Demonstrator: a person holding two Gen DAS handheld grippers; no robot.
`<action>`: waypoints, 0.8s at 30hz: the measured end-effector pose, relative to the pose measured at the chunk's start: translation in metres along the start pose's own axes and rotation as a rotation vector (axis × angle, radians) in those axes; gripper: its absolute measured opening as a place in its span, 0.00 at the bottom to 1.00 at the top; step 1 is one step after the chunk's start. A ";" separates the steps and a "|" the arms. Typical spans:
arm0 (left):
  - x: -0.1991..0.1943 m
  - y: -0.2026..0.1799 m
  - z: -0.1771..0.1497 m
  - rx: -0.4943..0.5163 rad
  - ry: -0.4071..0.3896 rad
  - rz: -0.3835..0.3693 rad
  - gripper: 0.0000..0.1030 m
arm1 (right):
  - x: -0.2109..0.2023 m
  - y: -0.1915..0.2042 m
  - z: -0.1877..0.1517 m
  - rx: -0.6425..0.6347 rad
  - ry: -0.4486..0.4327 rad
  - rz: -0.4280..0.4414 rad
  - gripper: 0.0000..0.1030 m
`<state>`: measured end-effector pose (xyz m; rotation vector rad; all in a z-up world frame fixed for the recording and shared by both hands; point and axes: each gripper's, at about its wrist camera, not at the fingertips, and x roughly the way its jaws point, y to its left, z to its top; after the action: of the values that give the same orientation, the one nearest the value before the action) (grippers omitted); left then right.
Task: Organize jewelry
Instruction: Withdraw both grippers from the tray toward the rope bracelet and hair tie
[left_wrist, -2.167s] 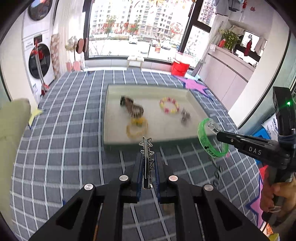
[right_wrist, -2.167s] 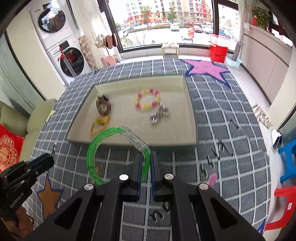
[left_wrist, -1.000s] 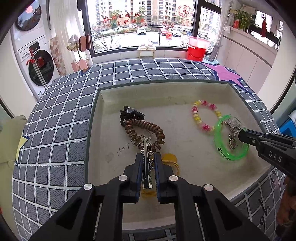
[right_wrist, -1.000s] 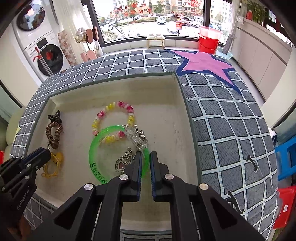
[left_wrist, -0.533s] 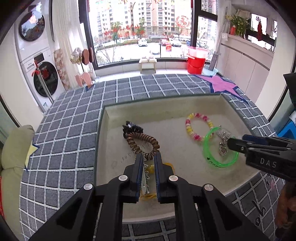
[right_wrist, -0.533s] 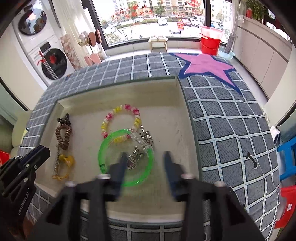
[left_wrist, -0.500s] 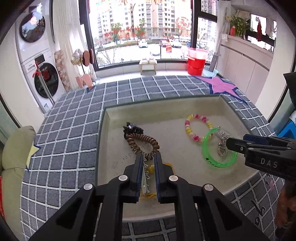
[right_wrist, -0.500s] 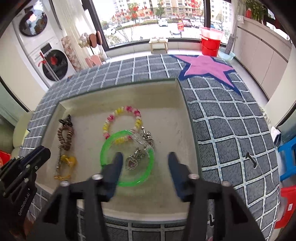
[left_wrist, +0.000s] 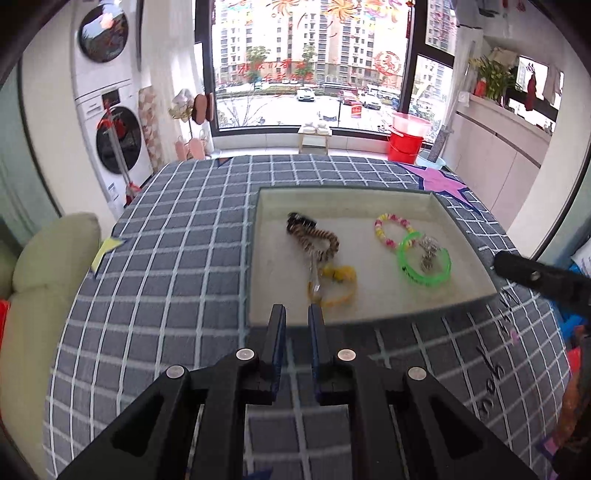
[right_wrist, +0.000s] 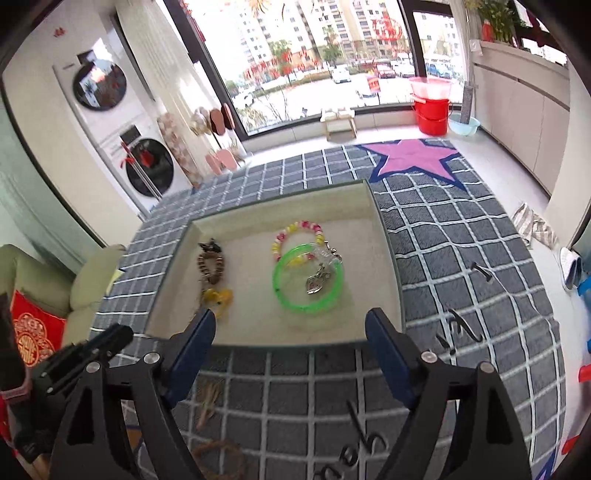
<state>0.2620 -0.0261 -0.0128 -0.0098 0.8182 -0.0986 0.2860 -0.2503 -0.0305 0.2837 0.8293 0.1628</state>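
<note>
1. A shallow pale tray (right_wrist: 384, 236) sits on the surface (left_wrist: 166, 258), which is covered by a grey checked cloth with a pink star at its far right corner
2. The left claw (left_wrist: 295, 310) hangs over the cloth just outside the tray's near edge, towards its left corner. Its jaws stand narrow, with a slim gap between the blue pads and nothing in it
3. The right claw (right_wrist: 290, 317) is spread wide above the near edge of the tray. Its jaws have just been opening, and nothing lies between them
4. The green bangle (right_wrist: 306, 309) lies flat on the tray floor in the right half, well beyond the right claw's tips and free of them
5. A silver heart charm (right_wrist: 316, 282) on a short chain lies inside the bangle and across its far rim
6. A pink and yellow bead bracelet (right_wrist: 275, 245) lies just behind the bangle, their rims overlapping
7. In the left half of the tray lies a brown coiled hair tie (left_wrist: 328, 243) with a black clip (left_wrist: 301, 221) at its far end
8. A yellow hair tie (left_wrist: 341, 275) lies nearer the front edge, touching the brown one
9. A slim, pale hair clip (left_wrist: 315, 273) lies across both ties
10. On the cloth in front of the tray, near the left claw, lie a tan piece (right_wrist: 208, 398) and a brownish ring (right_wrist: 218, 458), too blurred to name
</note>
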 end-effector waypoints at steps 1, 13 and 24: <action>-0.006 0.003 -0.006 -0.003 0.000 0.006 0.25 | -0.005 0.001 -0.003 0.002 -0.009 0.007 0.85; -0.047 0.024 -0.052 -0.038 -0.048 0.079 1.00 | -0.048 0.023 -0.054 -0.034 -0.068 -0.011 1.00; -0.046 0.040 -0.083 -0.065 0.031 0.060 1.00 | -0.040 0.028 -0.090 -0.066 0.121 -0.028 1.00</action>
<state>0.1741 0.0205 -0.0382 -0.0455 0.8517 -0.0158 0.1910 -0.2171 -0.0512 0.2016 0.9454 0.1818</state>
